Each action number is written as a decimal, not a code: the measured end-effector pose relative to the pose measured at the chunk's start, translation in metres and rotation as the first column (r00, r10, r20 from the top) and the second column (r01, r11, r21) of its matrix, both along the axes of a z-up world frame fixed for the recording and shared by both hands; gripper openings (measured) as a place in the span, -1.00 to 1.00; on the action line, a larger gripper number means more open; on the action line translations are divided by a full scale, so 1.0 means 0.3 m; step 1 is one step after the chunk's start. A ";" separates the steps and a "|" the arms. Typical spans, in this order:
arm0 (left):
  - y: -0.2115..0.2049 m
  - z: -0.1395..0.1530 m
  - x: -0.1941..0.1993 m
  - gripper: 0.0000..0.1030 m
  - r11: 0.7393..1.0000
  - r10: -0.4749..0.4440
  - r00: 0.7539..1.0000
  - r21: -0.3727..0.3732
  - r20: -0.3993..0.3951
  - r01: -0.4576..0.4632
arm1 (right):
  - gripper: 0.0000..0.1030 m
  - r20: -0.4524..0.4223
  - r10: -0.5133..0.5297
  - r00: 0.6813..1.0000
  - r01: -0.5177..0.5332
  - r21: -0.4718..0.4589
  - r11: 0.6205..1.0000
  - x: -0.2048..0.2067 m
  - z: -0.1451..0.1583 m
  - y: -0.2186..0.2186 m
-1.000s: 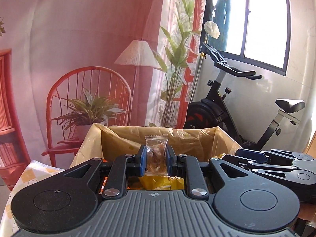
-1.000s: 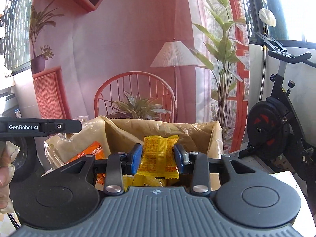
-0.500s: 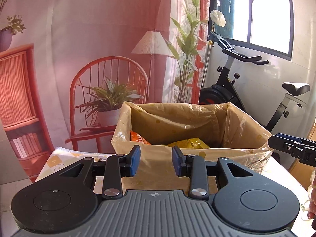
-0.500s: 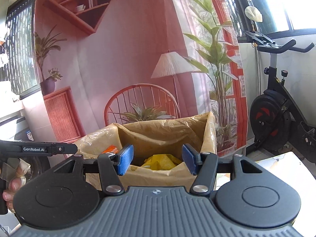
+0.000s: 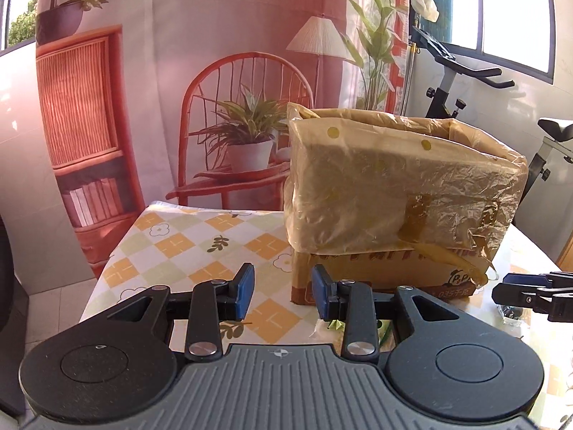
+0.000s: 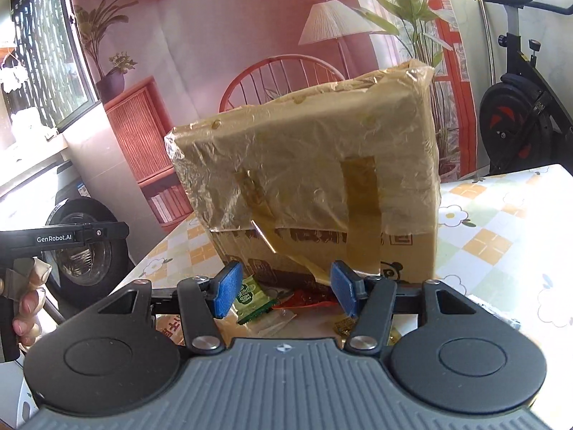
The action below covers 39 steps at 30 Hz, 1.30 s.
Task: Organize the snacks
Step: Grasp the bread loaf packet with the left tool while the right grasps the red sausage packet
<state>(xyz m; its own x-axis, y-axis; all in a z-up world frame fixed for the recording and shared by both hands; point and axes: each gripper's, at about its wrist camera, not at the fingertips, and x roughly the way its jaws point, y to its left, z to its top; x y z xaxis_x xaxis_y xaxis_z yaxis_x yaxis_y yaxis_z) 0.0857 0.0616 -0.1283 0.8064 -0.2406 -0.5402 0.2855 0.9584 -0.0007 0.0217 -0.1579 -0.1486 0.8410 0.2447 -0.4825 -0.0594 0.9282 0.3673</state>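
Left wrist view: your left gripper [image 5: 283,295] tilts down toward the checked tablecloth [image 5: 172,247], blue pads parted, nothing between them. Just past its right finger stands the cardboard box [image 5: 394,208], lined with a yellowish plastic bag folded over its rim; contents hidden from this angle. At the far right edge the tip of your right gripper [image 5: 530,292] pokes in, low over the table.

Right wrist view: at far left your hand [image 6: 28,301] wraps the left gripper's handle, fingers curled, the black bar marked GenRobot.AI level. Your right gripper [image 6: 281,292] points down at the box's near face, jaws well apart, empty. Loose snacks lie on the table at the box's foot: a green packet [image 6: 252,299] just beside the left pad, a red packet [image 6: 308,295] between the fingers, a gold wrapper [image 6: 343,324] under the right finger.
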 end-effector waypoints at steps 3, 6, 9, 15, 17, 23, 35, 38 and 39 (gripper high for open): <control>0.024 -0.038 0.001 -0.28 1.000 0.017 1.000 -0.024 -0.014 -0.017 | 0.11 -0.063 0.026 0.998 -0.025 0.013 1.000 0.037 -0.054 0.024; 0.044 -0.068 0.006 -0.28 0.999 0.036 0.999 -0.039 -0.021 -0.037 | 0.11 -0.117 0.050 0.992 -0.045 0.041 0.998 0.096 -0.108 0.039; 0.053 -0.094 0.015 -0.28 0.997 0.053 0.998 -0.056 -0.035 -0.055 | 0.11 -0.174 0.056 0.983 -0.050 0.043 0.998 0.169 -0.155 0.052; 0.059 -0.140 0.016 -0.28 0.994 0.068 0.996 -0.084 -0.051 -0.072 | 0.11 -0.248 -0.049 0.968 0.076 0.099 0.992 0.240 -0.210 0.038; 0.054 -0.154 0.015 -0.28 0.994 0.067 0.996 -0.082 -0.052 -0.071 | 0.11 -0.272 -0.069 0.960 0.101 0.105 0.989 0.257 -0.223 0.039; 0.044 -0.184 0.016 -0.28 0.996 0.058 0.996 -0.069 -0.062 -0.062 | 0.11 -0.301 -0.118 0.946 0.150 0.083 0.985 0.314 -0.248 0.053; 0.036 -0.208 0.008 -0.28 0.997 0.053 0.995 -0.055 -0.084 -0.058 | -0.49 -0.334 -0.138 0.932 0.179 0.096 0.979 0.349 -0.300 0.041; 0.031 -0.215 0.004 -0.15 0.998 0.032 0.994 -0.043 -0.100 -0.037 | -0.57 -0.332 -0.136 0.934 0.179 0.102 0.979 0.318 -0.285 0.013; 0.030 -0.217 0.002 0.02 0.999 0.022 0.994 -0.042 -0.109 -0.027 | -0.76 -0.327 -0.139 0.935 0.183 0.107 0.977 0.307 -0.279 0.007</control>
